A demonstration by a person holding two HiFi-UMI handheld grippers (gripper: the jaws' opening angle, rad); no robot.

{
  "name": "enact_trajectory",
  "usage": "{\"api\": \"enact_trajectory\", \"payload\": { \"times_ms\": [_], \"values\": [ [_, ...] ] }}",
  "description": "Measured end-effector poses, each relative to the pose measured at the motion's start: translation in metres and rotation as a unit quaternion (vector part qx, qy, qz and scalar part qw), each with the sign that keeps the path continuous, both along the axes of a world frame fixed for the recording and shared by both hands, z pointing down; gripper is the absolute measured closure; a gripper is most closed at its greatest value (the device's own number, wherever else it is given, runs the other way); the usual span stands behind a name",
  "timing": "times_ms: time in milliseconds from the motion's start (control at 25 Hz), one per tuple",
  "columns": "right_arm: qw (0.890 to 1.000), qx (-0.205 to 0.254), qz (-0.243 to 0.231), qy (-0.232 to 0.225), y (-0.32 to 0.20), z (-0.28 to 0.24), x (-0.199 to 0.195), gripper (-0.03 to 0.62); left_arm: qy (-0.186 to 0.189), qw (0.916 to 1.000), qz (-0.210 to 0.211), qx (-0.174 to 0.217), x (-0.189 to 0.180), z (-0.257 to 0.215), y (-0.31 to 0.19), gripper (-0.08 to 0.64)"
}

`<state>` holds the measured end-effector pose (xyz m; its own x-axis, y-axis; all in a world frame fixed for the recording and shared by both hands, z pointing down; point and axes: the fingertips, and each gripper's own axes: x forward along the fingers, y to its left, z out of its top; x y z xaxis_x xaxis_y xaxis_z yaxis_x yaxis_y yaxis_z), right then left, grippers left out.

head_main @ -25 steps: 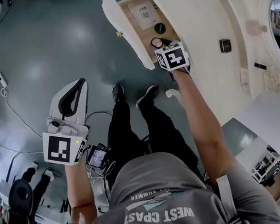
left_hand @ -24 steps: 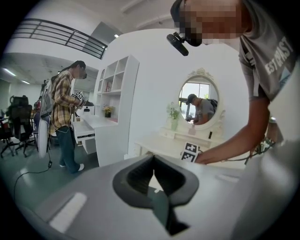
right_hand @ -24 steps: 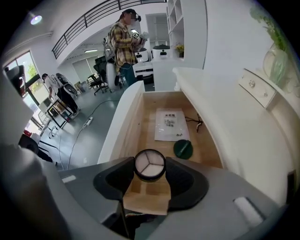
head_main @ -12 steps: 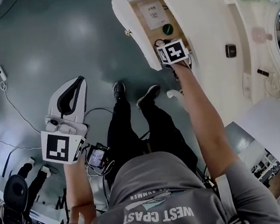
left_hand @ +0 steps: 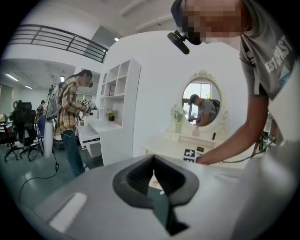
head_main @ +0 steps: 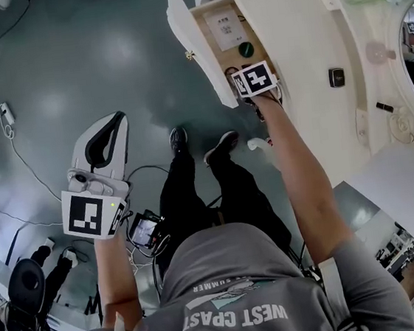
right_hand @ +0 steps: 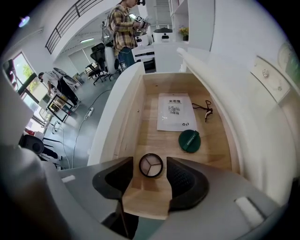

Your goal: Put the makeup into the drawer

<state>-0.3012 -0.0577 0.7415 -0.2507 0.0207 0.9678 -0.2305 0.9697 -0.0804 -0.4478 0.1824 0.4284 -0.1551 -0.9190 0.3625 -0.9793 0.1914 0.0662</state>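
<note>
The open wooden drawer of the white dressing table holds a round makeup compact with a clear three-part lid. The compact rests on the drawer floor between the fingers of my right gripper. The jaws point steeply down and are opening, with small gaps either side of the compact. In the head view the marker cube of my right gripper hides the compact. A dark green round compact lies further in. My left gripper hangs over the floor at the left, shut and empty.
A white printed sachet and a black cord lie at the drawer's far end. The drawer front juts over the floor above the person's shoes. A small black device sits on the tabletop. Cables trail across the floor.
My right gripper has sunk deeper into the drawer, and its cube now covers the round compact that showed beside it a second ago. The left gripper has hardly shifted.
</note>
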Motion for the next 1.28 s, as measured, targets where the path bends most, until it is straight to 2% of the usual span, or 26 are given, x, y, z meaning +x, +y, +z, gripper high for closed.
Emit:
{"api": "enact_trajectory", "payload": {
  "times_ms": [240,400,520,640,720,800,880,1000,1120,1200,1280],
  "values": [
    [0.999,0.018,0.016,-0.049,-0.006,-0.050,-0.004,0.371,-0.019,0.9997,0.009,0.013,0.001,-0.029,-0.005,0.558],
    [0.993,0.025,0.034,-0.114,-0.005,-0.111,-0.006,0.413,-0.028,0.9994,0.014,0.018,0.006,-0.053,-0.006,0.558],
    [0.981,0.036,0.049,-0.184,-0.007,-0.170,-0.010,0.474,-0.040,0.9987,0.020,0.024,0.007,-0.074,-0.008,0.558],
    [0.960,0.046,0.068,-0.266,-0.004,-0.243,-0.008,0.591,-0.062,0.9962,0.027,0.055,0.011,-0.105,-0.010,0.558],
    [0.940,0.051,0.064,-0.333,0.004,-0.297,-0.006,0.591,-0.073,0.9945,0.033,0.067,0.015,-0.125,-0.009,0.558],
    [0.911,0.060,0.046,-0.405,0.015,-0.356,-0.006,0.591,-0.086,0.9924,0.040,0.079,0.020,-0.144,-0.007,0.558],
    [0.886,0.078,0.025,-0.457,0.028,-0.410,0.000,0.592,-0.099,0.9900,0.048,0.088,0.026,-0.163,-0.004,0.558],
    [0.855,0.122,0.003,-0.504,0.045,-0.478,0.017,0.592,-0.117,0.9857,0.059,0.106,0.037,-0.188,0.000,0.558],
    [0.830,0.167,-0.016,-0.531,0.064,-0.526,0.033,0.592,-0.123,0.9840,0.072,0.107,0.047,-0.202,0.005,0.558],
    [0.818,0.189,-0.031,-0.542,0.080,-0.549,0.042,0.592,-0.127,0.9825,0.080,0.110,0.052,-0.212,0.006,0.558],
    [0.812,0.212,-0.042,-0.543,0.095,-0.568,0.052,0.592,-0.136,0.9793,0.088,0.122,0.058,-0.226,0.007,0.558]
  ]
}}
